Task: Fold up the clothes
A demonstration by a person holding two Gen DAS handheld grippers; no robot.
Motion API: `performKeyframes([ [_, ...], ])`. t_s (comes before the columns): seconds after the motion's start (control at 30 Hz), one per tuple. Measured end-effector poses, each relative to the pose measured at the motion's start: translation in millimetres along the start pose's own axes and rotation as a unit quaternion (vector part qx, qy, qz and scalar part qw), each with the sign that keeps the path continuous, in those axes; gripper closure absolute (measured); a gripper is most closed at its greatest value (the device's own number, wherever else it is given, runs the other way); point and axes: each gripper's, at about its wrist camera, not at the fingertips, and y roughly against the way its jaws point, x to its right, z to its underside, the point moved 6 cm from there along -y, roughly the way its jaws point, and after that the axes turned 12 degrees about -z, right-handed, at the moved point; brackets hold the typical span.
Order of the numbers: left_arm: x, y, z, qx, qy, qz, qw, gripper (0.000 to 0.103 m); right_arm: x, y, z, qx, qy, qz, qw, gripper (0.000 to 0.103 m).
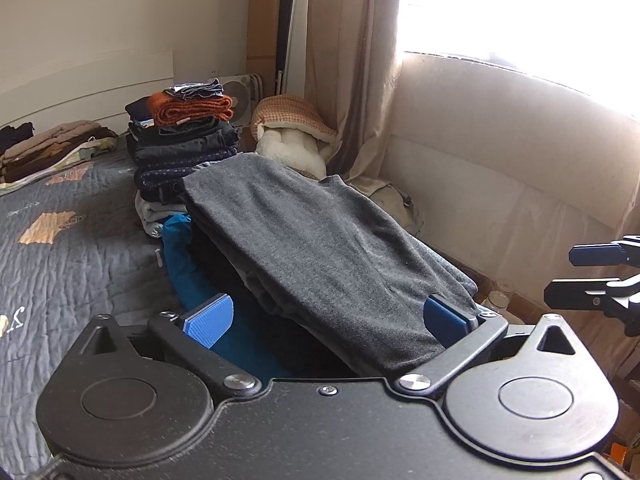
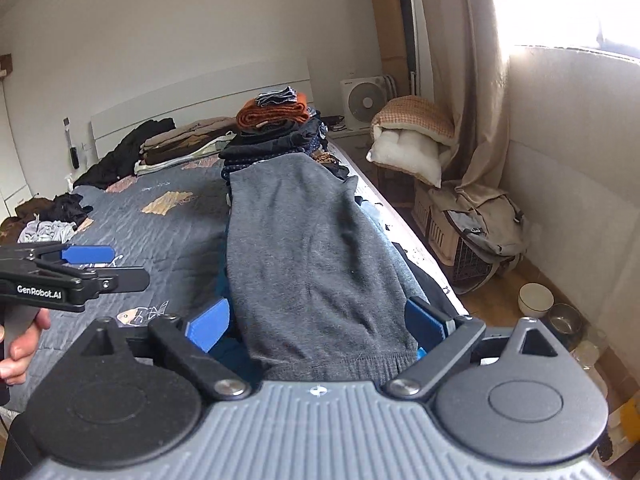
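Two grippers, left gripper (image 1: 328,316) and right gripper (image 2: 320,320), flank one grey sweater (image 1: 320,248).

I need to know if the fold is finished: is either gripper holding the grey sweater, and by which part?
Nothing is held. The left gripper and right gripper both stand open, pads clear of the grey sweater lying folded on the pile.

Grey sweater (image 1: 320,248) folded, flat atop clothes pile – blue garment (image 1: 180,256) under, on bed

I find open quilt (image 2: 132,204) left of the folded grey sweater (image 2: 304,248); the tall clothes stack (image 2: 276,128) blocks beyond, the bed edge (image 2: 384,200) bounds the right.
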Motion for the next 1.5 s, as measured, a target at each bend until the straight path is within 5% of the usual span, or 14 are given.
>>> performKeyframes([
  [0.2,-1.4,7.0,-0.7,-0.036,-0.005,0.005,0.9993,0.0,-28.6,12.1,-3.6,-0.014,-0.007,-0.001,1.0,0.007],
  [0.73,-22.0,17.1,-37.2,-0.034,-0.054,0.033,0.9974,0.0,-69.3,27.7,-27.7,-0.065,0.03,0.008,0.997,0.007],
  [1.13,-49.8,-17.5,-48.8,-0.075,-0.129,0.078,0.9857,0.0,-98.9,-13.4,-51.2,-0.084,0.059,0.018,0.995,0.007],
  [1.5,-47.1,-23.2,-57.9,-0.075,-0.159,0.094,0.9799,0.0,-96.4,-22.1,-61.1,-0.111,0.045,0.034,0.992,0.007],
])
